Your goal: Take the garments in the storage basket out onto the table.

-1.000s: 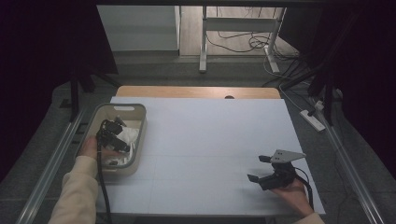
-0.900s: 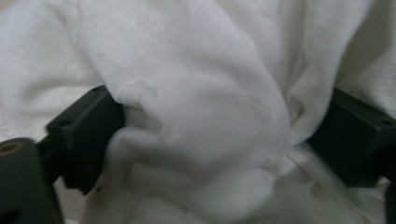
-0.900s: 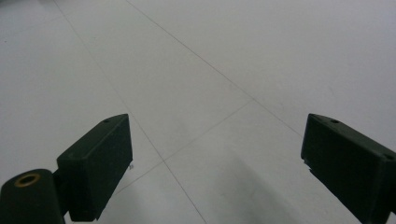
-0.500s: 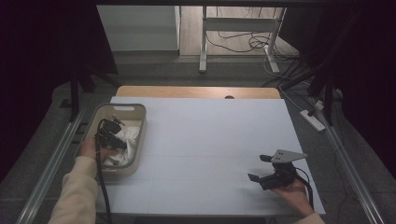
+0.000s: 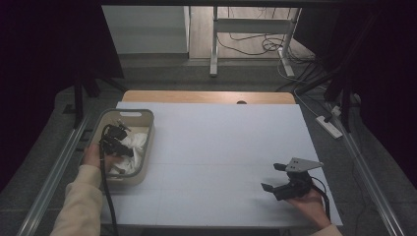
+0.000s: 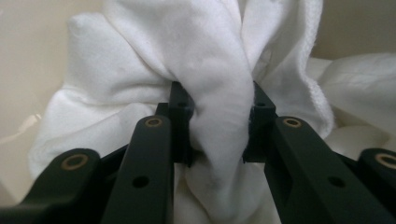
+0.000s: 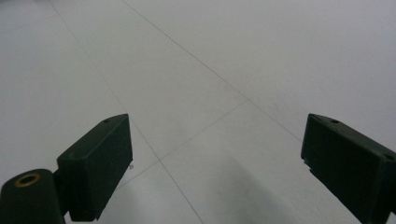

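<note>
On the white table (image 5: 216, 147), a beige bin (image 5: 143, 147) at my left holds a white cloth (image 6: 201, 70). My left gripper (image 6: 217, 123) has just been closing and now pinches a fold; lifting it over the bin's wall should come next. My right gripper (image 7: 215, 154) rests wide open, empty, well apart.

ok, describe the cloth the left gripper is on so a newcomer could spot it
On the white table, go to the beige bin at its left edge. Inside lies a crumpled white cloth; one fold is pinched between the left gripper jaws.
</note>
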Tool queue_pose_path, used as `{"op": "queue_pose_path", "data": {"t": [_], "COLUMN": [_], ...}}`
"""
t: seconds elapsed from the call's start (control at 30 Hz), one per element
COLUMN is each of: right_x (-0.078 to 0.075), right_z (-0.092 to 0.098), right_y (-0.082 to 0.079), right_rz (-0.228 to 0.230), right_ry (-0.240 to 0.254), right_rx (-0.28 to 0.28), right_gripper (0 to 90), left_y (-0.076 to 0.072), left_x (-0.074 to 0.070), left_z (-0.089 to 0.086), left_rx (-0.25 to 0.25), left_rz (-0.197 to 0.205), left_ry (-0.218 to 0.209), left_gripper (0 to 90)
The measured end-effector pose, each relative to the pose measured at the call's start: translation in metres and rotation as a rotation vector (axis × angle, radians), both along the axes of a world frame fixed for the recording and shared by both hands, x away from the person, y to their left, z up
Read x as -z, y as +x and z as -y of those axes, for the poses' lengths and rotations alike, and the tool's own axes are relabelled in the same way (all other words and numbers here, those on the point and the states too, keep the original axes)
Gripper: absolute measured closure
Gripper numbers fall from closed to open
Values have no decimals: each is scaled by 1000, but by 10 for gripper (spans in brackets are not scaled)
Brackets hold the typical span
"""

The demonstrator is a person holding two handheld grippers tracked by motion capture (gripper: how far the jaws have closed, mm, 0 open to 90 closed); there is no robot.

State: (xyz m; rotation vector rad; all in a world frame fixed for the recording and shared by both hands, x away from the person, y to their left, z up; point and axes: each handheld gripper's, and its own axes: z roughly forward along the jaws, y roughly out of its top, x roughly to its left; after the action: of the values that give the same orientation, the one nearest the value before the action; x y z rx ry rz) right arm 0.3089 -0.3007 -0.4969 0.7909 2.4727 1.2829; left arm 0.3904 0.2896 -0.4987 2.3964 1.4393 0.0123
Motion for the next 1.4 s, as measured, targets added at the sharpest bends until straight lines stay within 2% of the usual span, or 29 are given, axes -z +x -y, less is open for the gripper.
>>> {"op": "queue_pose_path", "data": {"t": [0.2,0.3,0.47,0.9,1.07,1.4], "right_x": [1,0,1,0,1,0], "right_z": [-1,0,0,-1,0,0], "right_y": [0,0,1,0,0,1], "right_rz": [0,-2,-4,1,-2,0], "right_ry": [-3,0,-3,-8,-3,-7], "right_rx": [3,1,-1,8,6,10], "right_gripper": [88,88,88,88,88,88], "left_y": [-4,-6,-12,-21,-26,-33], "left_x": [-8,-12,-24,-40,-47,-55], "left_z": [-7,-9,-13,-18,-23,-29], "left_rx": [-21,-28,-42,-77,-102,-124], "left_rz": [44,51,108,196,250,297], "left_ry": [-32,-38,-62,-105,-138,-179], "left_gripper": [698,698,698,699,699,700]}}
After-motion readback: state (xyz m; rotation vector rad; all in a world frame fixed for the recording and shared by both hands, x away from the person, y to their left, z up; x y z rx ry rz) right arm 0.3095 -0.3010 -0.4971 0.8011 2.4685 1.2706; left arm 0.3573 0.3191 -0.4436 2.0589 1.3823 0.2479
